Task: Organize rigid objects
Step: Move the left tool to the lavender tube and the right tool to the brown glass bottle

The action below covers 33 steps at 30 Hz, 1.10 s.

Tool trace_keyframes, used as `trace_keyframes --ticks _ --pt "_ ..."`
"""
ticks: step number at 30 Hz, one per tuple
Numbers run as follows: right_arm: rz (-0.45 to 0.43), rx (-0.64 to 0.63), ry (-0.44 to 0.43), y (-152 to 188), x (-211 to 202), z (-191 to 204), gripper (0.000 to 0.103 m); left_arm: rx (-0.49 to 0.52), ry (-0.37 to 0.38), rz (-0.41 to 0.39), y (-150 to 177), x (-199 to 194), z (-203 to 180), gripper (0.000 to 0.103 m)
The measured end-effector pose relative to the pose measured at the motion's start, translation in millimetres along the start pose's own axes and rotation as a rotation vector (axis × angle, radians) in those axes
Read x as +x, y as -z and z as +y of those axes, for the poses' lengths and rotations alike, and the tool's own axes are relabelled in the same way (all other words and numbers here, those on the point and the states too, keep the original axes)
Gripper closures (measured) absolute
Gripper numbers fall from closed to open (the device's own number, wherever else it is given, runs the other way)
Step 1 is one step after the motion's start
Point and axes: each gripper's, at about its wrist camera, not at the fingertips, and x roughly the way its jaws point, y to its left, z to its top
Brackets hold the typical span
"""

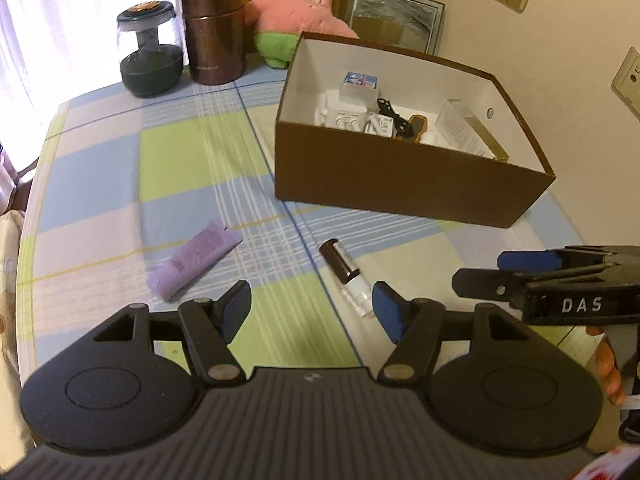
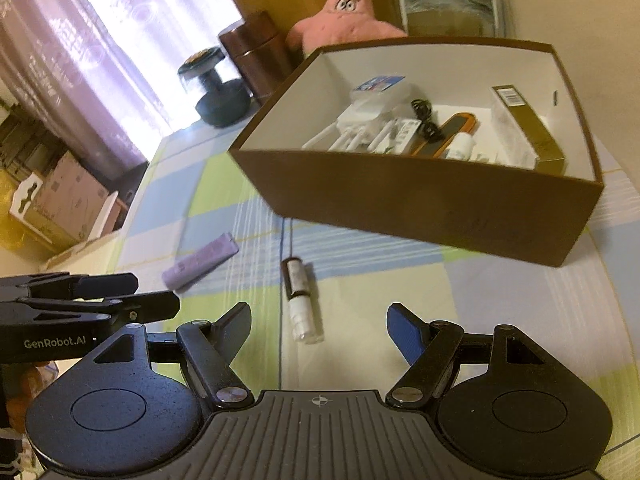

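Note:
A brown cardboard box (image 1: 404,184) (image 2: 420,196) stands open on the checked tablecloth, with several small items lying inside. In front of it lie a small bottle with a dark cap and clear body (image 1: 346,274) (image 2: 300,300) and a flat purple packet (image 1: 192,260) (image 2: 200,260). My left gripper (image 1: 312,308) hovers open above the cloth, the bottle just ahead near its right finger and the packet off to its left. My right gripper (image 2: 320,324) is open too, with the bottle lying just beyond the gap between its fingers. Nothing is held.
At the table's far edge stand a glass jar with a dark lid (image 1: 150,56), a brown metal canister (image 1: 214,30) and a pink star plush (image 1: 304,12). A framed picture (image 1: 394,14) leans on the wall. Cardboard boxes (image 2: 64,200) sit on the floor beyond the table.

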Motion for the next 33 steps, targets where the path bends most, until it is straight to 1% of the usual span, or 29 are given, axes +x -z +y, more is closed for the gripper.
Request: trace_keyframes --ticks 6,17,27,33 --pt "0.033 -0.036 -0.005 10.2 12.8 16.1 0.031 -0.015 -0.038 0.012 13.2 0.0 10.1 0.04" --pt "0.081 -0.086 0.001 21.7 37.7 32.5 0.031 -0.043 -0.072 0.053 39.1 4.9 25.4 0.04" --pt "0.117 -0.159 0.014 29.8 60.3 44.8 0.031 -0.062 -0.09 0.061 45.9 9.3 38.3 0.04" --pt "0.122 -0.19 0.028 30.2 70.1 48.2 0.031 -0.069 -0.091 0.068 46.6 15.9 45.2 0.04"
